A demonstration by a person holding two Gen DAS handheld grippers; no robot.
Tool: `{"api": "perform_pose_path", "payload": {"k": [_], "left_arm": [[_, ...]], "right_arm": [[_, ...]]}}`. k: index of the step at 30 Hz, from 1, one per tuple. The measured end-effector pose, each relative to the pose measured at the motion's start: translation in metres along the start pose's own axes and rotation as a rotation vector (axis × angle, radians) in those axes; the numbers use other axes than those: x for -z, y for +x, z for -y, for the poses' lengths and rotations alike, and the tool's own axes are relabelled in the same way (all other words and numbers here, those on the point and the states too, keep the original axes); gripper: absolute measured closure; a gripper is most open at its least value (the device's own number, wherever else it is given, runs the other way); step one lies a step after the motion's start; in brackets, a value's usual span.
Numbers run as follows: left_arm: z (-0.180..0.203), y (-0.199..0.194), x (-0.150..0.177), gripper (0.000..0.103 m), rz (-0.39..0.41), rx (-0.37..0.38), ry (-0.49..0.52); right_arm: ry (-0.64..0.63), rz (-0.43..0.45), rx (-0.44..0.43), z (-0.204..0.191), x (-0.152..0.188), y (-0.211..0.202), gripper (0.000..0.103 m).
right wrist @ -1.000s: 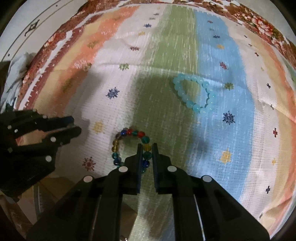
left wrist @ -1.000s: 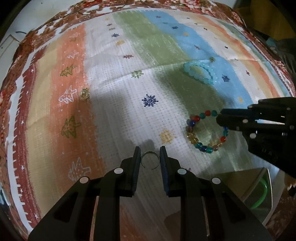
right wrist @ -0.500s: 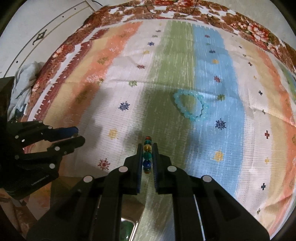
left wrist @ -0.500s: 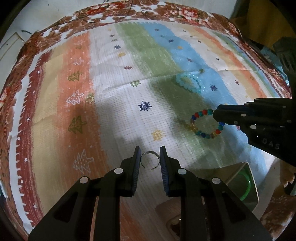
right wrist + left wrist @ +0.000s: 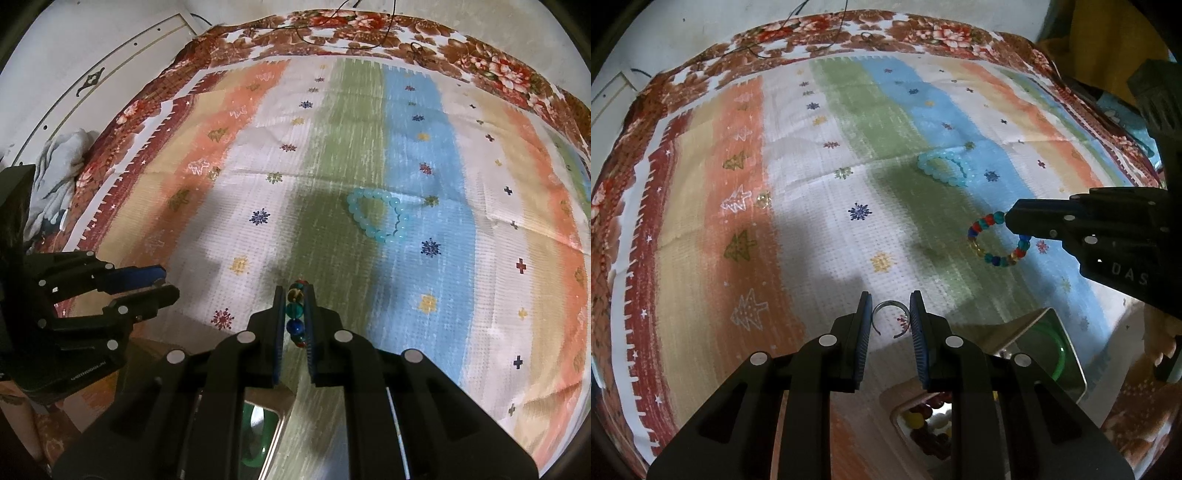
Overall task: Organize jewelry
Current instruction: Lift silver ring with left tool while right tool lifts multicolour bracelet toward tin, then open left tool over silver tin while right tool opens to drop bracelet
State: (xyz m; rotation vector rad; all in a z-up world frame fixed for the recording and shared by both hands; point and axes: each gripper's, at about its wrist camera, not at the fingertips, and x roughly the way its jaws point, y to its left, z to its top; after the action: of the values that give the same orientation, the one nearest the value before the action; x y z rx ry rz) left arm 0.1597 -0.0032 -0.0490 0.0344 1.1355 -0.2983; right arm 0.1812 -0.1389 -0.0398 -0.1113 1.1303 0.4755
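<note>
Left gripper (image 5: 890, 319) fingers clamped on open ring (image 5: 891, 318), right gripper (image 5: 294, 314) fingers pinching bead bracelet (image 5: 296, 314), both lifted above box (image 5: 1049, 350), likely for sorting into compartments.

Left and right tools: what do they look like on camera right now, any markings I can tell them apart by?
Both are matte black plastic with silver round screw heads. The left tool has two flat fingers lined with ribbed blue pads. The right tool is built the same, with blue pads too. Seen from the left wrist, its side bears pale letters, "DAS". No cables or sleeves show.
</note>
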Motion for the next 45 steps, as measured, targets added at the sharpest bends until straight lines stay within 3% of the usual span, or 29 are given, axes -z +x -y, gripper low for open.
{"api": "perform_pose_path", "payload": {"k": [23, 39, 45], "left_arm": [[0.016, -0.045, 0.031, 0.083, 0.097, 0.048, -0.002], [0.025, -0.053, 0.054, 0.082, 0.101, 0.078, 0.002], [0.031, -0.051, 0.062, 0.082, 0.091, 0.087, 0.007]], "right_arm": [[-0.024, 0.087, -0.036, -0.016, 0.019, -0.046, 0.092], [-0.067, 0.14, -0.092, -0.038, 0.052, -0.078, 0.092], [-0.088, 0.132, -0.16, -0.048, 0.068, -0.086, 0.092]]}}
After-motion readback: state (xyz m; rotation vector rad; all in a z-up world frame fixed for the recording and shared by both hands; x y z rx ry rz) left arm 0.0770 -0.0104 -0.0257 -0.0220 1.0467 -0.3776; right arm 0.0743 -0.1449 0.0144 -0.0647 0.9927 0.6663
